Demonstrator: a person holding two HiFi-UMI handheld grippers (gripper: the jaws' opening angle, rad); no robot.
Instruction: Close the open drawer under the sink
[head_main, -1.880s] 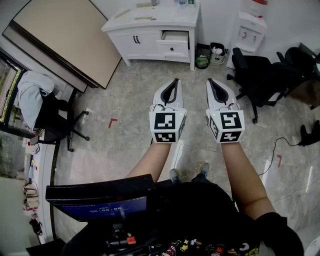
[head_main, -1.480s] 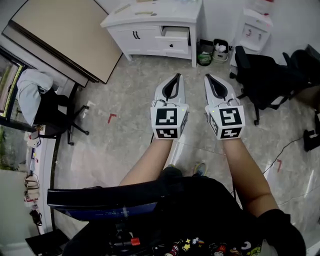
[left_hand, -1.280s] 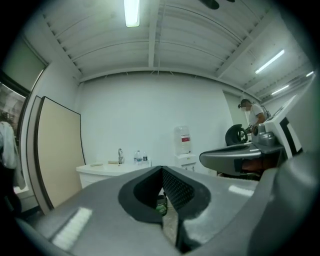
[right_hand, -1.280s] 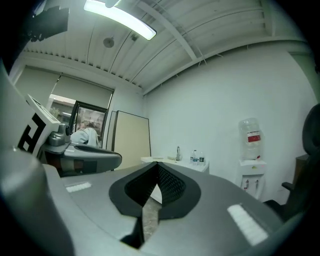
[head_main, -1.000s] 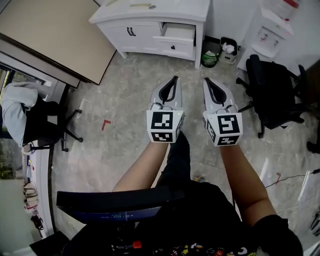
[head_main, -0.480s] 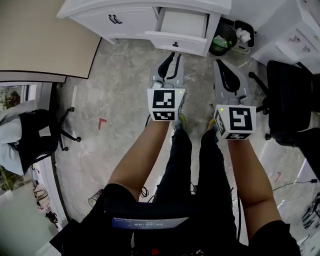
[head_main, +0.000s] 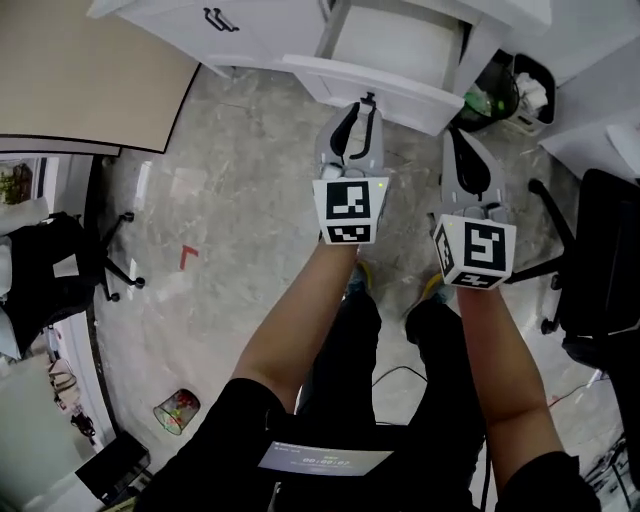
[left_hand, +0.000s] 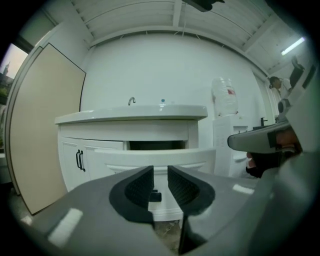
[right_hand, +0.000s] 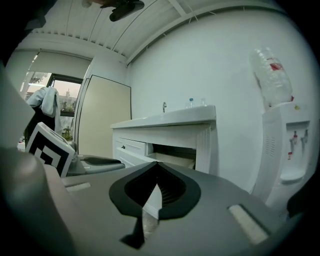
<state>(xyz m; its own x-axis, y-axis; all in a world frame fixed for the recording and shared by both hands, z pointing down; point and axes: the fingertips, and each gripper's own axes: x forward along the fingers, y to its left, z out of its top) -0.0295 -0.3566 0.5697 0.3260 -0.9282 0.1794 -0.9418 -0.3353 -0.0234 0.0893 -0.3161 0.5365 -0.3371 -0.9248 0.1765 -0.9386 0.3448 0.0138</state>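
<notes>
The white sink cabinet (head_main: 250, 25) fills the top of the head view, its drawer (head_main: 395, 45) pulled out. The drawer's front panel (head_main: 375, 88) carries a small black knob (head_main: 371, 98). My left gripper (head_main: 367, 106) points at that knob, tips just short of it, jaws a narrow gap apart and empty. In the left gripper view the knob (left_hand: 154, 196) shows through the gap of the left gripper (left_hand: 160, 172), below the drawer front (left_hand: 150, 157). My right gripper (head_main: 453, 136) hangs to the right, shut and empty, tips meeting (right_hand: 156, 167); the drawer (right_hand: 172, 159) lies ahead of it.
A black bin (head_main: 527, 84) and a green object (head_main: 480, 100) stand right of the cabinet, and a water dispenser (right_hand: 282, 145) beyond. A black office chair (head_main: 600, 260) is at the right, another chair (head_main: 60, 270) at the left. A beige board (head_main: 80, 70) leans at upper left.
The person has walked up to the cabinet, which now fills the top of the view. Both grippers have come forward; the left one has reached the drawer front.
</notes>
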